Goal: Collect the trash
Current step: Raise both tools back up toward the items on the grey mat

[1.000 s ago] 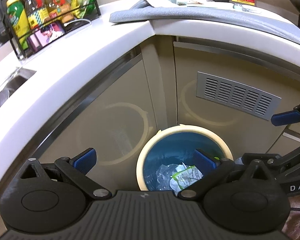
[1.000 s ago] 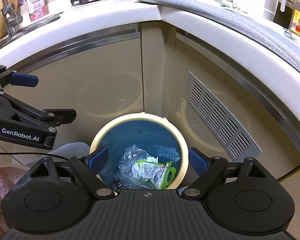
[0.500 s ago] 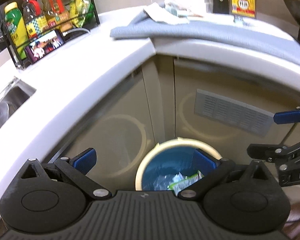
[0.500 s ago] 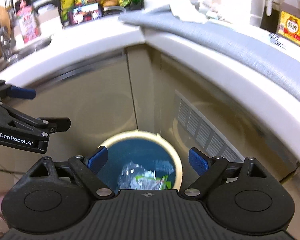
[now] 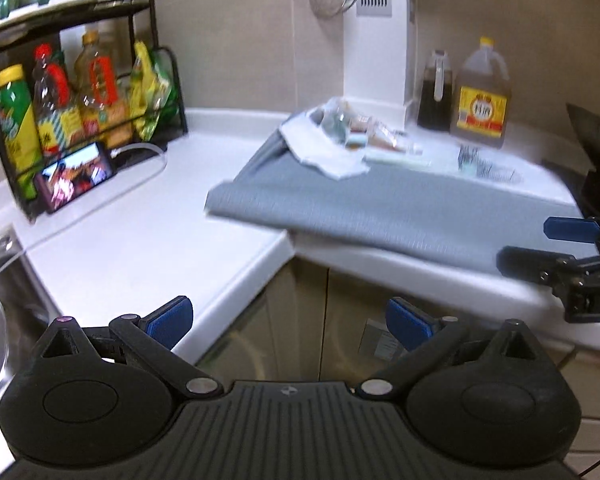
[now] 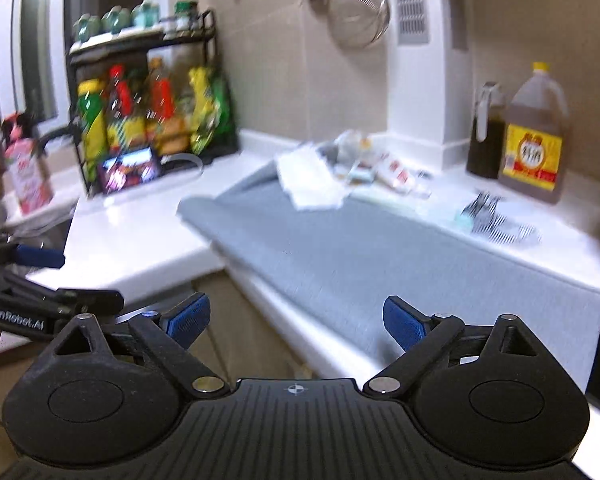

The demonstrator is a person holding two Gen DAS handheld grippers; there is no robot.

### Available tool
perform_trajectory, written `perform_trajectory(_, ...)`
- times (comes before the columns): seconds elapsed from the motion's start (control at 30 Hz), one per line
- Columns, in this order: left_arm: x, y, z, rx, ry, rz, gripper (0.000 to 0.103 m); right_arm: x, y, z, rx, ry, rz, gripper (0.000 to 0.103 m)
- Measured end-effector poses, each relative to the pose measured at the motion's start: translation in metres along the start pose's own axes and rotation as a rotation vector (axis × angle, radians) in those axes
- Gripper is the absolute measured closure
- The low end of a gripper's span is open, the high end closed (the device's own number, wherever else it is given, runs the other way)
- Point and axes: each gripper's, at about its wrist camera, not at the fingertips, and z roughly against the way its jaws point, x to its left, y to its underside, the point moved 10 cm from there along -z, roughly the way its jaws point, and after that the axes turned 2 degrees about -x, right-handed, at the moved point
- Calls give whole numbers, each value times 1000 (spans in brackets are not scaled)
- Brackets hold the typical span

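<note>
Several pieces of trash (image 5: pixel 364 132) lie at the back of the counter: a white paper towel (image 5: pixel 324 152), small wrappers (image 6: pixel 392 170) and a striped wrapper (image 6: pixel 496 224) on a grey mat (image 5: pixel 380 204). My left gripper (image 5: pixel 290 320) is open and empty, below the counter's front corner. My right gripper (image 6: pixel 296 318) is open and empty, over the mat's front edge (image 6: pixel 340 272). Each gripper shows at the side of the other's view. The bin is out of view.
A black rack (image 5: pixel 80 92) with bottles stands at the back left, a phone (image 5: pixel 76 176) leaning on it. A sink (image 5: pixel 0 308) is far left. A large bottle (image 5: pixel 482 96) and a dark one (image 5: pixel 436 96) stand at the back right. A strainer (image 6: pixel 358 16) hangs on the wall.
Both grippers have risen from over the bin to counter height. The bin has dropped out of view and the counter trash has come into view. Both grippers stay open.
</note>
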Motion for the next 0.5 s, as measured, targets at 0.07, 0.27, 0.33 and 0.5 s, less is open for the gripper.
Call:
perform_trajectory(0.07,-4,-10,-2,-12,6,-3,0,-6,-11,-2,-22,8,-4,8)
perform_trajectory(0.27,-10,-31,-15,-24,9,-7,0,-22,-41,-9,-81,44,9,8)
perform_trajectory(0.33,-11,-38,-22,-23,9,0,0,-26,-49,-13,-102,61,13,7)
perform_trajectory(0.5,-14,-50,-41,10,45,48,0,-40,-68,-25,-148,107,-9,5)
